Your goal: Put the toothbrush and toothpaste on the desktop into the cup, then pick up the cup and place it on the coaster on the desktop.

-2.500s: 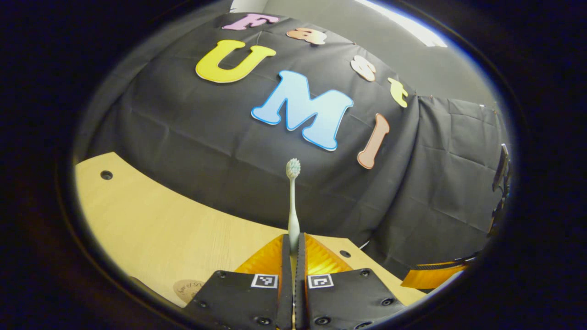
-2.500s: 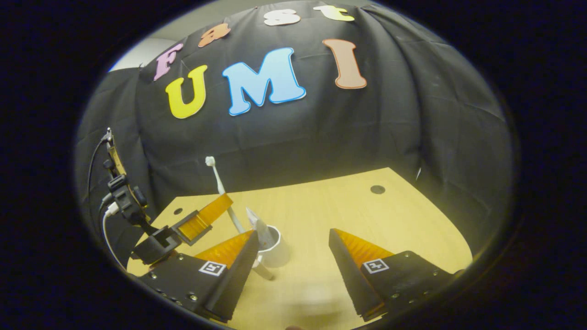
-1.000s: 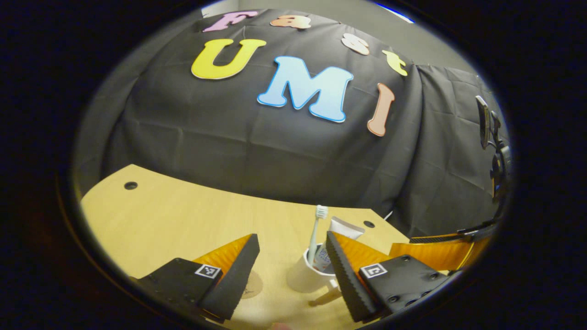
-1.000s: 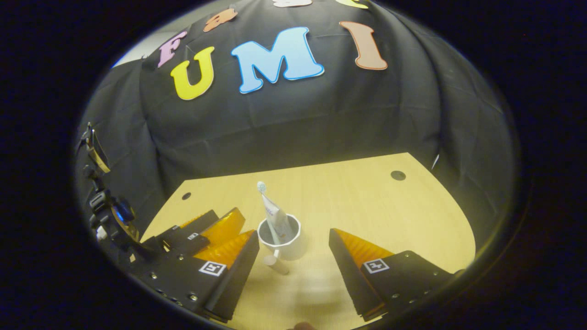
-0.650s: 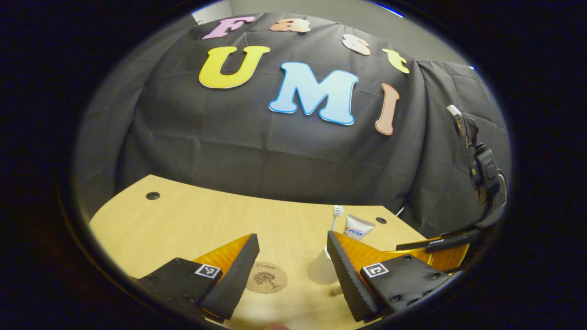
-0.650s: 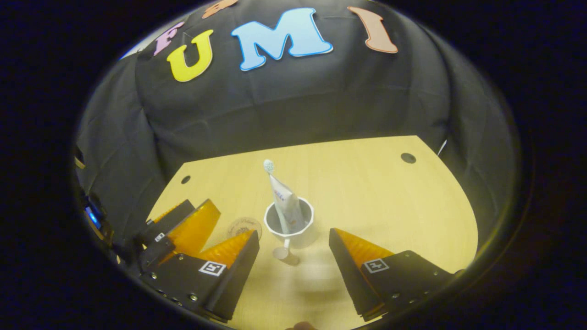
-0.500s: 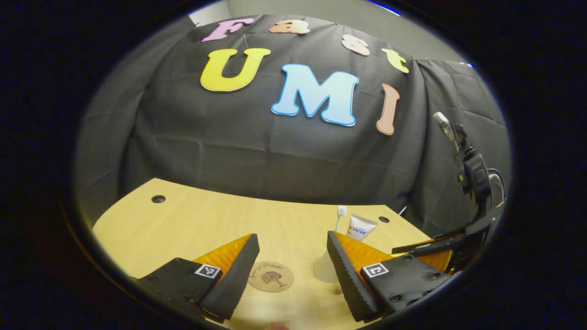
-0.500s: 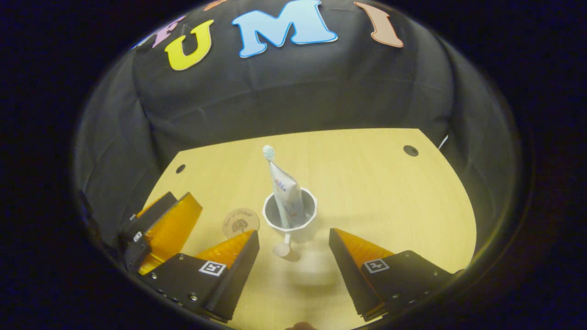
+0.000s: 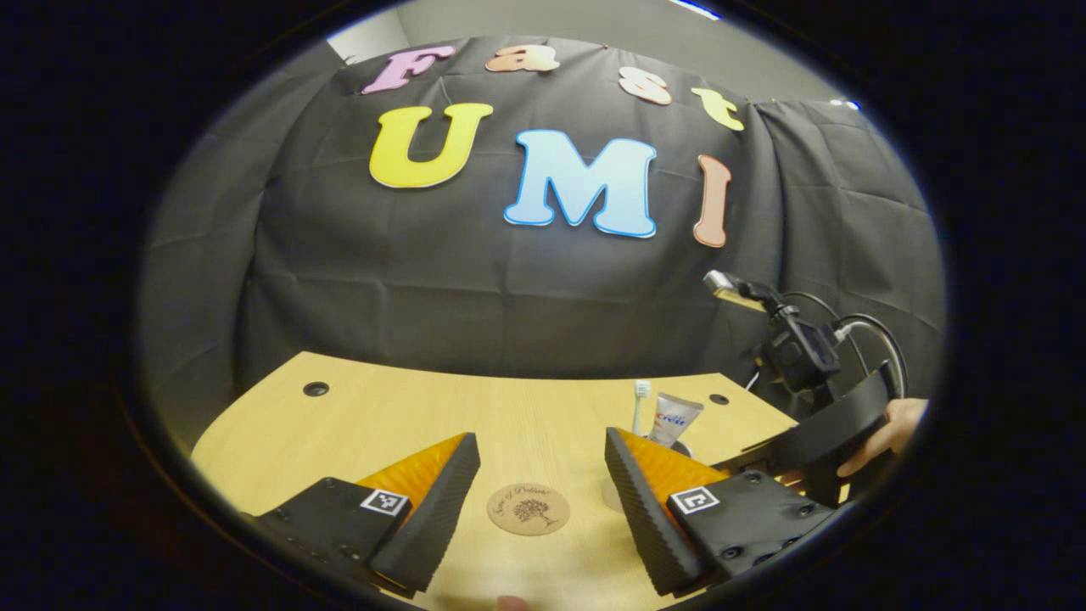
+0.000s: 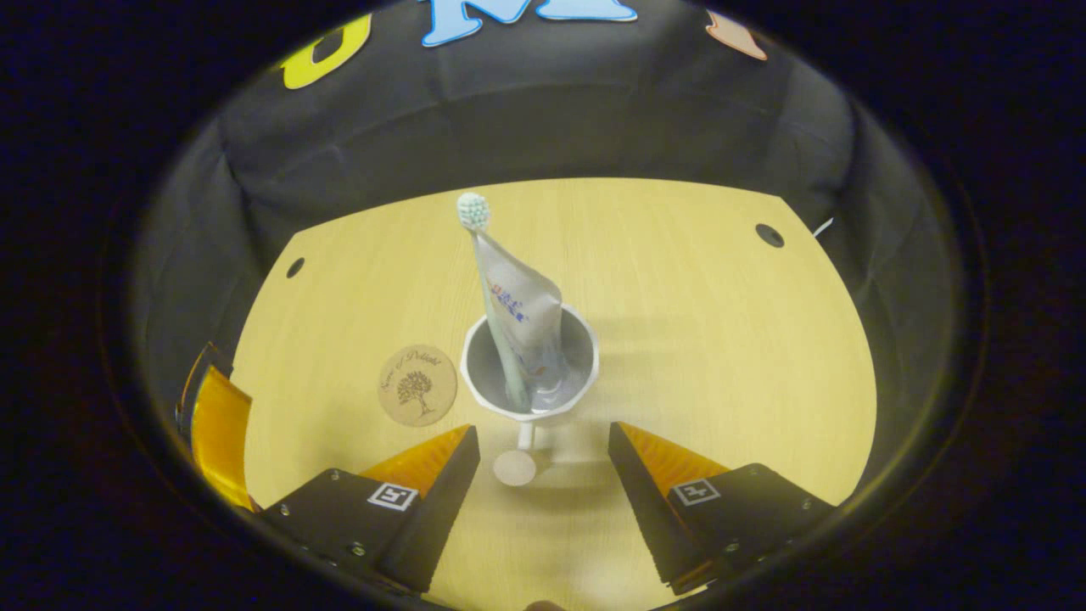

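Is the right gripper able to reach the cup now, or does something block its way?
Probably yes. In the right gripper view the right gripper is open, with the cup, holding the toothbrush and toothpaste, just ahead between its fingers. The coaster lies off to one side.

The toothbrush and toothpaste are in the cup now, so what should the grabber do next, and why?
Probably lower the open right gripper and close it on the cup. The toothbrush and toothpaste already stand inside, and the cup sits beside the coaster, not on it.
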Demonstrator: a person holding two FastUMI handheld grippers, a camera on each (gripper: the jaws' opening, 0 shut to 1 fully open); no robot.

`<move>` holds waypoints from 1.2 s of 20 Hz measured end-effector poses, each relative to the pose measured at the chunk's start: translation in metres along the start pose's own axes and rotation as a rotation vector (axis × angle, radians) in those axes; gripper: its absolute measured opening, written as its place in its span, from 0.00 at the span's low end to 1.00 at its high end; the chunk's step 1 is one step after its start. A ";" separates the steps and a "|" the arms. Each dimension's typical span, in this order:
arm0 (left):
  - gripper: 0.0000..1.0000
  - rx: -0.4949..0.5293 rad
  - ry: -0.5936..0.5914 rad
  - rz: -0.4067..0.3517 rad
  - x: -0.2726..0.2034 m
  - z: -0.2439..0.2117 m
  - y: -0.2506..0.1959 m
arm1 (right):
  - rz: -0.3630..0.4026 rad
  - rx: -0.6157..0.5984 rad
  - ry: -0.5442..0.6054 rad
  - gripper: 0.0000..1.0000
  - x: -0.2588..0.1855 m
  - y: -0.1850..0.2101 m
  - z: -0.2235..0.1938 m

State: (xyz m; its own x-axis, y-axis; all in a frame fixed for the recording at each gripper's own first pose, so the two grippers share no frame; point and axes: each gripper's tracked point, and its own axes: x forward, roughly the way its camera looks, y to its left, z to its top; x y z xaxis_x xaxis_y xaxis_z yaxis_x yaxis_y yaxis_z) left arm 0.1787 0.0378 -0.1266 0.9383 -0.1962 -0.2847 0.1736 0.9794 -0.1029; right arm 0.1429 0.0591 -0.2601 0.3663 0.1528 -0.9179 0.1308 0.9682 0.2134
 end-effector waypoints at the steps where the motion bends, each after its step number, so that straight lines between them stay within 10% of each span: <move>1: 0.96 -0.009 0.003 -0.003 -0.001 0.000 -0.001 | -0.003 -0.003 0.028 0.92 0.003 0.000 -0.001; 13: 0.99 -0.067 0.033 0.025 -0.010 -0.016 0.011 | -0.023 -0.012 0.246 0.93 0.044 0.003 -0.012; 19: 0.96 -0.085 0.049 0.032 -0.009 -0.023 0.013 | -0.030 -0.011 0.273 0.75 0.049 0.004 -0.010; 24: 0.99 -0.080 0.051 0.037 -0.010 -0.025 0.017 | -0.057 -0.016 0.284 0.39 0.051 0.000 -0.014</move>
State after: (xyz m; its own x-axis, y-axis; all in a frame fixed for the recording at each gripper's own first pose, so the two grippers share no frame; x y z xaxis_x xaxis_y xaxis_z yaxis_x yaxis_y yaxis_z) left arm 0.1648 0.0548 -0.1499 0.9269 -0.1638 -0.3376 0.1125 0.9796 -0.1664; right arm 0.1484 0.0699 -0.3121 0.0861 0.1451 -0.9857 0.1287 0.9794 0.1555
